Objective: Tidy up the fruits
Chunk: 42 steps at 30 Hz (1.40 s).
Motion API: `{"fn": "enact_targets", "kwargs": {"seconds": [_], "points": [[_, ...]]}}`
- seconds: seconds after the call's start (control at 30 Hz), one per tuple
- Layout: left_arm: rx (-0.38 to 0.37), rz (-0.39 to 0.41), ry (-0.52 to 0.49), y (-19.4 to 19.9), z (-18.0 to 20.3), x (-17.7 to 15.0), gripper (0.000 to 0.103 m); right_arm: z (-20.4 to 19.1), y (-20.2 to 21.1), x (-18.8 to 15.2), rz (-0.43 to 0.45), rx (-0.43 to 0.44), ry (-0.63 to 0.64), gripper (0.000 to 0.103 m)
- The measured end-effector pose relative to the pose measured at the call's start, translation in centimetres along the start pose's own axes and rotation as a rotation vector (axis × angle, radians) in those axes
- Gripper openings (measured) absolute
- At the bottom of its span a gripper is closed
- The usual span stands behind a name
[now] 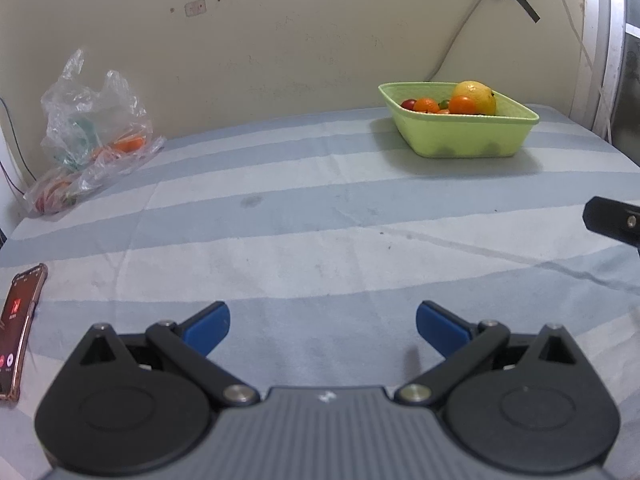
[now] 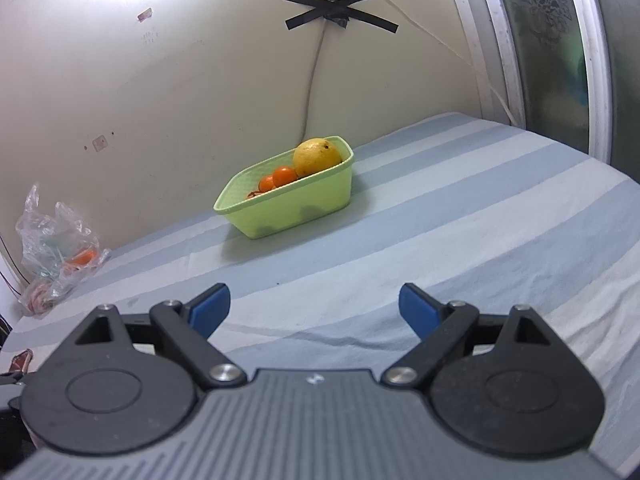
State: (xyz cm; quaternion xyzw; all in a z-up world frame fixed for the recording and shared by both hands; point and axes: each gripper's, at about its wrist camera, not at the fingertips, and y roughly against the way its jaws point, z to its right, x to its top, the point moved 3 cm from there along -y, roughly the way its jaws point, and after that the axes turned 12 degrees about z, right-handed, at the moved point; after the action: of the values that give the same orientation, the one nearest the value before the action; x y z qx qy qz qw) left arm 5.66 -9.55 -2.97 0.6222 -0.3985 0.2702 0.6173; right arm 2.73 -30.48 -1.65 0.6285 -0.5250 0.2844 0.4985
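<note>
Pale green plastic basket (image 1: 460, 136), rectangular with rounded corners, on my striped blue-and-white sheet (image 1: 320, 220) near the scuffed cream wall (image 1: 280, 40); holds a dimpled yellow citrus (image 1: 476, 96), small glossy oranges (image 1: 426, 105) and a red fruit. Crinkled clear bag (image 1: 96, 128) far left. My left tool (image 1: 322, 328) and right tool (image 2: 314, 310): blue pads spread, grasping nothing.

So from where I'm sitting, the basket (image 1: 460, 132) with the fruit (image 1: 474, 97) in it sits on the bed (image 1: 320, 220) far right by the wall. Plastic bag (image 1: 92, 132) is far left against that same wall, and a phone (image 1: 18, 332) lies near me on the left edge.
</note>
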Motion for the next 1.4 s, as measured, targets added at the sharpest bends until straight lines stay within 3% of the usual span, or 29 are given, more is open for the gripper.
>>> {"fn": "enact_targets", "kwargs": {"seconds": [1.03,1.4], "points": [[0.005,0.023,0.03,1.0,-0.8,-0.3,0.103,-1.3,0.3,0.4,0.009,0.018,0.025,0.095],[0.01,0.069,0.012,1.9,-0.8,0.2,0.103,-1.7,0.8,0.7,0.037,0.011,0.056,0.095]]}}
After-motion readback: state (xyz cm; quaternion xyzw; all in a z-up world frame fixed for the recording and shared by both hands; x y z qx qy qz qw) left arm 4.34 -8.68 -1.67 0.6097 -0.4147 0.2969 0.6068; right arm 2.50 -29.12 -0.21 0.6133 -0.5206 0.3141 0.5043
